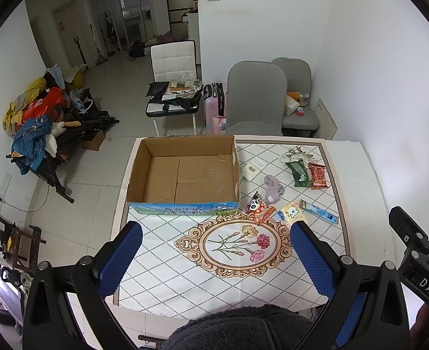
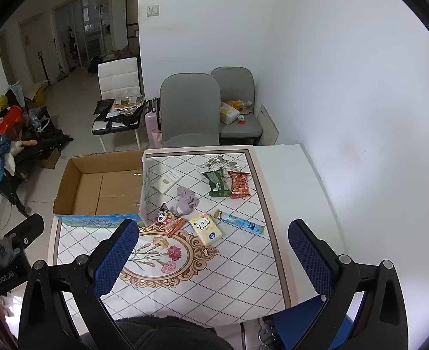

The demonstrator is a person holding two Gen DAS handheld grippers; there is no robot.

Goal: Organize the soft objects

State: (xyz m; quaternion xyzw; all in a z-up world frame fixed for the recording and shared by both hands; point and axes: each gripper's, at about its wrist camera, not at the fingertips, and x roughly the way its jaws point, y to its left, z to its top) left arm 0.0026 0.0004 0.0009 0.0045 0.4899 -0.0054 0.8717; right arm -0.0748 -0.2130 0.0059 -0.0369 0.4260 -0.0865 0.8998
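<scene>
Here, nearest first:
Left gripper [image 1: 216,258]: fingers spread wide with nothing between them, held above the near edge of the table [image 1: 357,180].
Right gripper [image 2: 213,258]: fingers likewise spread wide and holding nothing, also above the near edge.
Tablecloth [image 1: 167,277]: diamond grid with an oval flower medallion in the middle, just ahead of both grippers.
Yellow tissue pack [image 2: 206,228]: flat on the cloth, just beyond the medallion.
Panda snack packet [image 2: 164,217]: left of the tissue pack, near the box corner, touching an orange packet [image 2: 176,225].
Blue-white tube [image 2: 240,222]: right of the tissue pack, lying at an angle.
Grey sock [image 2: 186,200]: crumpled, in the middle of the clutter, apart from the box.
Cardboard box [image 1: 185,175]: open top, nothing inside, on the left half of the table.
Green packet [image 2: 216,183] and red packet [image 2: 239,184]: side by side, farther back.
2 grey chairs [image 1: 255,99]: behind the table, by the wall.
</scene>
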